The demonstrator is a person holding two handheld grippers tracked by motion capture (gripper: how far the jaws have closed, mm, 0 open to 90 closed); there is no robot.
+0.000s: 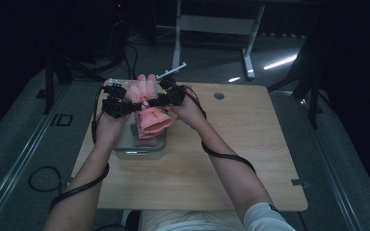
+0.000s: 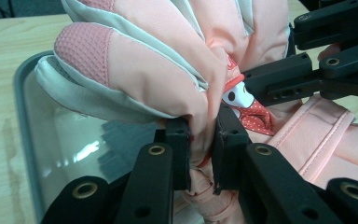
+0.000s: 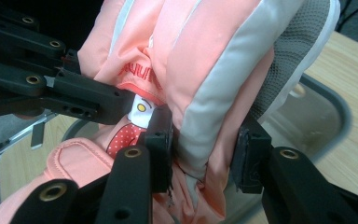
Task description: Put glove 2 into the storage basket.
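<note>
A padded pink and white glove [image 1: 149, 118] hangs between both grippers above a clear bin [image 1: 139, 149]. My left gripper [image 1: 134, 107] comes in from the left and my right gripper [image 1: 155, 101] from the right, meeting at the glove's middle. In the left gripper view the jaws [image 2: 203, 135] pinch a thin fold of the glove [image 2: 168, 60], beside a red dotted cartoon patch [image 2: 254, 114]. In the right gripper view the jaws [image 3: 205, 140] clamp a thicker part of the glove [image 3: 205, 56]. Its fingers point away from the person and its cuff droops toward the bin.
The bin [image 2: 21, 93] is see-through with a grey rim and sits on the left part of a light wooden table [image 1: 241, 144], which has a round hole [image 1: 218, 96] near its far edge. A desk frame [image 1: 212, 24] stands beyond the table.
</note>
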